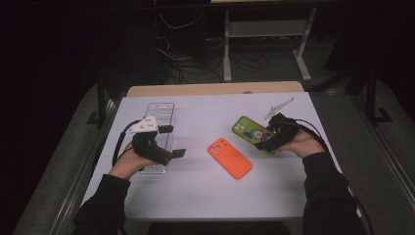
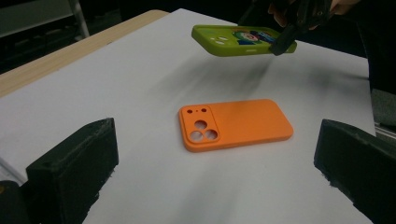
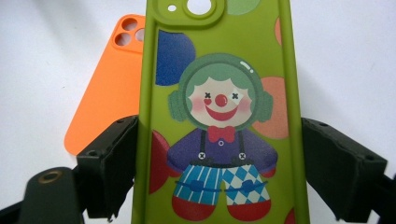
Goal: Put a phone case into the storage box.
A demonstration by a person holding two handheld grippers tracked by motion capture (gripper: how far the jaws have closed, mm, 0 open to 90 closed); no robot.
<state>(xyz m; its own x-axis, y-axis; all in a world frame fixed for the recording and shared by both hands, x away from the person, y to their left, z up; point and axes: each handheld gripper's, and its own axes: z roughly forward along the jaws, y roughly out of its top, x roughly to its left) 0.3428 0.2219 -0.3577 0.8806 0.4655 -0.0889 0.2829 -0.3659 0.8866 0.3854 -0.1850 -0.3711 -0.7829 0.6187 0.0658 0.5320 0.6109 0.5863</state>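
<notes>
A green phone case (image 1: 250, 131) printed with a clown hangs a little above the white table, held flat across its width by my right gripper (image 1: 268, 138). In the right gripper view both black jaws press the long sides of the green case (image 3: 219, 107). An orange phone case (image 1: 230, 157) lies camera holes up at the table's middle, just left of the green one. My left gripper (image 1: 172, 141) stands open over the table's left part, pointing at the orange case (image 2: 236, 123), with nothing between its jaws. Beyond the orange case floats the green case (image 2: 233, 39).
A clear plastic tray (image 1: 161, 112) lies under and behind my left hand at the table's left. The white sheet (image 1: 205, 191) covers the table, and a wooden strip (image 1: 215, 89) runs along its far edge. Cables and stand legs lie on the dark floor beyond.
</notes>
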